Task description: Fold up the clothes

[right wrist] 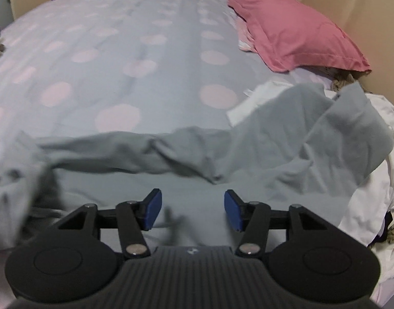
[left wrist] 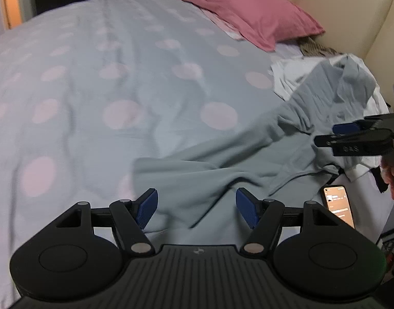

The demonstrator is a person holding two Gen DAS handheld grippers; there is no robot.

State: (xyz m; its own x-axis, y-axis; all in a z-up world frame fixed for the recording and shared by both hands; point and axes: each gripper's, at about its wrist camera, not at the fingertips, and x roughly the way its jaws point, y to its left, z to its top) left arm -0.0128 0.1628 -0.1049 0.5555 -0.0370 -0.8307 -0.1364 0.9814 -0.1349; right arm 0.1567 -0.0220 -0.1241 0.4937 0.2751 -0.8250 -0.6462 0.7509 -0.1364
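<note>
Your left gripper [left wrist: 196, 209] hangs over the bed with its 2 blue pads [left wrist: 147, 207] spread apart and nothing pinched between them; the grey shirt [left wrist: 222, 170] lies just below and ahead of them, loose on the duvet [left wrist: 106, 77]. Your right gripper [right wrist: 193, 210] is likewise parted, its pads [right wrist: 153, 209] clear of the cloth, with the shirt's wrinkled fabric spread under and beyond them. In the left wrist view that right gripper shows at the right edge, side on, just above the shirt's far part, with your hand [left wrist: 392, 177] behind it. The shirt runs across the near side of the bed from left to right in a rumpled band, and its right end is draped up over a heap of white clothes [right wrist: 372, 180] near the headboard [right wrist: 364, 13]. Parts of the shirt are blurred, most of all at the left edge of the right wrist view, so you cannot tell how it lies there. A pink pillow [right wrist: 297, 33] rests at the head of the bed, well apart from the shirt. A phone [left wrist: 337, 206] with a lit screen lies on the bed's near edge, just beside the shirt's hem and close to your left gripper's right finger. The duvet is pale grey-blue with pink dots.
</note>
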